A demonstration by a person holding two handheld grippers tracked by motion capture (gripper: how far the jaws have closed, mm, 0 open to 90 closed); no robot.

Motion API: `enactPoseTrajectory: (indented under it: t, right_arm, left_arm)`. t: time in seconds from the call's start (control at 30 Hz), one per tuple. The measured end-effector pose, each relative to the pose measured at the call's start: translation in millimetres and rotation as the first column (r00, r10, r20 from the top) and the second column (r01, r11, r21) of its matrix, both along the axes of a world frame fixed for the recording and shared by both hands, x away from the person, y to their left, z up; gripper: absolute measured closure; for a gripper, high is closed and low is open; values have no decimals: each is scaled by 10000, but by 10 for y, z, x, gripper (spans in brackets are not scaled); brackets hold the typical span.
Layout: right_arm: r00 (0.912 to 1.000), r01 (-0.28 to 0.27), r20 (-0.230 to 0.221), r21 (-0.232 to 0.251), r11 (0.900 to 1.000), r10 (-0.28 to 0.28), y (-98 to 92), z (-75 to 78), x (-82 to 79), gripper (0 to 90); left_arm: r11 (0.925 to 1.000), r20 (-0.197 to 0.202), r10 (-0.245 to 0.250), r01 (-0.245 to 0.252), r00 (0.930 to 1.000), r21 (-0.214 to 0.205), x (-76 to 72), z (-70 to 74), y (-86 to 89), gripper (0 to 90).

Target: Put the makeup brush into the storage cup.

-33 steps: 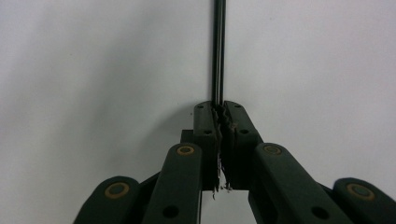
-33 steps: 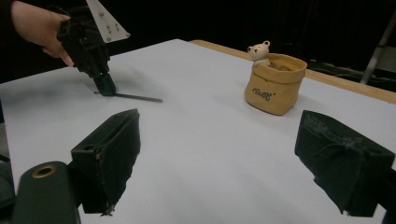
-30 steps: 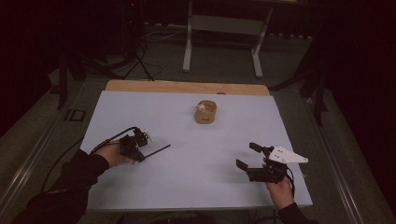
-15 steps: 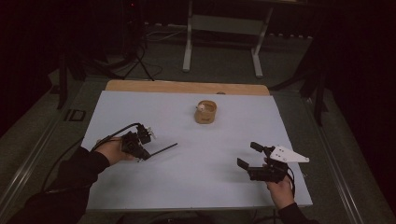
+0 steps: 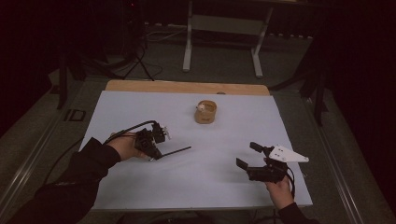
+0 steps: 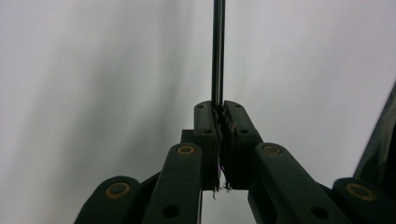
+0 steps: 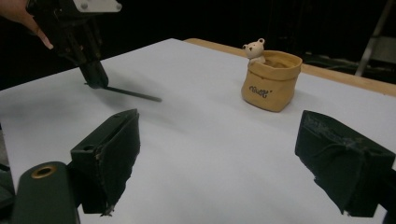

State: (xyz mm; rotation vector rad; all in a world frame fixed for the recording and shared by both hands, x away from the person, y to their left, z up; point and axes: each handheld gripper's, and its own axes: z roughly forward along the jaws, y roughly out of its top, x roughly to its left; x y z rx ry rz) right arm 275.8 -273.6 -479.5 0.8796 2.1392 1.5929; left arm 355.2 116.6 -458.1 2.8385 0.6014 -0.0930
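Now the left gripper [image 5: 156, 151] is clenching a thin dark rod [image 5: 176, 151], holding it just above the white desk [image 5: 140, 107]; the right gripper [image 5: 246, 156] is resting released, well apart, nothing between its jaws.

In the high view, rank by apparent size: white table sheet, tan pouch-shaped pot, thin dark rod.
1. White table sheet, by far largest.
2. and 3. Tan pouch-shaped pot and thin dark rod: unsure; the rod looks longer, the pot bulkier.
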Motion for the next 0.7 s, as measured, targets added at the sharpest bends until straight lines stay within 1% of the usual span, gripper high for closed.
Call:
enactPoseTrajectory:
  t: [0.03, 0.07, 0.1, 0.13, 0.17, 0.2, 0.23, 0.27, 0.3, 0.33, 0.37, 0.4, 0.43, 0.47, 0.5, 0.53, 0.57, 0.6, 0.63, 0.67, 0.7]
  right_arm:
    - [9999, -36, -156, -16, 10000, 36, 4, 20, 1, 138]
    - [9996, -63, -268, -105, 9999, 60, 11, 31, 3, 139]
    - [9995, -17, -312, -230, 9997, 10, 24, 39, 3, 139]
    - [9992, -74, -385, -238, 9997, 65, 33, 45, 5, 139]
    - [9989, -175, -449, -272, 9995, 162, 50, 54, 11, 135]
    - [9991, -135, -404, -374, 9992, 120, 70, 62, 12, 135]
    - [9998, -35, -182, -592, 9982, 24, 112, 79, 9, 136]
    - [10000, -57, -82, -756, 9971, 51, 137, 92, 6, 134]
    - [9998, -182, 59, -1081, 9940, 190, 183, 117, -3, 134]
    - [9992, -338, 153, -1316, 9907, 361, 213, 131, -8, 132]
    - [9972, -547, 389, -1990, 9785, 637, 279, 156, -18, 133]
    - [9957, -631, 504, -2368, 9695, 771, 312, 167, -26, 145]
    - [9936, -688, 673, -2791, 9578, 910, 353, 181, -34, 203]
    - [9916, -774, 749, -3086, 9480, 1054, 394, 195, -32, 221]
    - [9900, -863, 782, -3203, 9434, 1171, 424, 205, -30, 225]
    - [9879, -926, 868, -3358, 9374, 1286, 468, 224, -27, 256]
    - [9859, -952, 963, -3510, 9315, 1370, 494, 237, -22, 269]
    - [9799, -955, 1267, -3818, 9193, 1544, 543, 256, -25, 287]
    - [9746, -956, 1470, -4094, 9073, 1690, 583, 271, -30, 319]
    - [9681, -927, 1701, -4394, 8935, 1841, 625, 285, -34, 321]
    - [9636, -939, 1817, -4572, 8844, 1962, 658, 293, -41, 345]
  left_arm:
    - [10000, 107, -71, 71, 9999, 1, 6, 24, -29, 854]
    - [10000, 28, -78, 78, 10000, -28, 19, 41, -58, 854]
    - [9998, 49, -194, 194, 9998, -3, 22, 52, -82, 854]
    - [9998, 81, -198, 198, 9998, 31, 32, 64, -121, 854]
    - [9997, 8, -259, 259, 9997, 48, 33, 69, -146, 854]
    - [9994, 43, -358, 358, 9993, 15, 35, 79, -186, 854]
    - [9994, -1, -339, 339, 9994, 45, 39, 85, -211, 854]
    - [9983, -49, -590, 590, 9982, 36, 35, 96, -249, 854]
    - [9983, -95, -584, 583, 9983, -39, 39, 104, -268, 854]
    - [9973, -15, -728, 728, 9973, 44, 43, 113, -310, 854]
    - [9973, -14, -727, 727, 9974, 95, 47, 117, -329, 854]
    - [9972, -32, -737, 737, 9973, 122, 54, 123, -354, 854]
    - [9973, -33, -732, 732, 9973, 75, 59, 131, -377, 854]
    - [9967, -24, -802, 803, 9968, 103, 63, 140, -395, 854]
    - [9957, 9, -910, 910, 9959, 169, 60, 153, -428, 854]
    - [9952, -2, -968, 968, 9953, 148, 62, 164, -445, 854]
    - [9945, -5, -1023, 1023, 9948, 223, 62, 176, -478, 854]
    - [9931, 56, -1145, 1143, 9934, 262, 58, 187, -503, 854]
    - [9933, -47, -1144, 1145, 9934, 170, 67, 199, -523, 854]
    - [9931, -30, -1162, 1162, 9932, 130, 70, 205, -537, 854]
    - [9929, 76, -1181, 1179, 9930, 163, 81, 216, -554, 854]
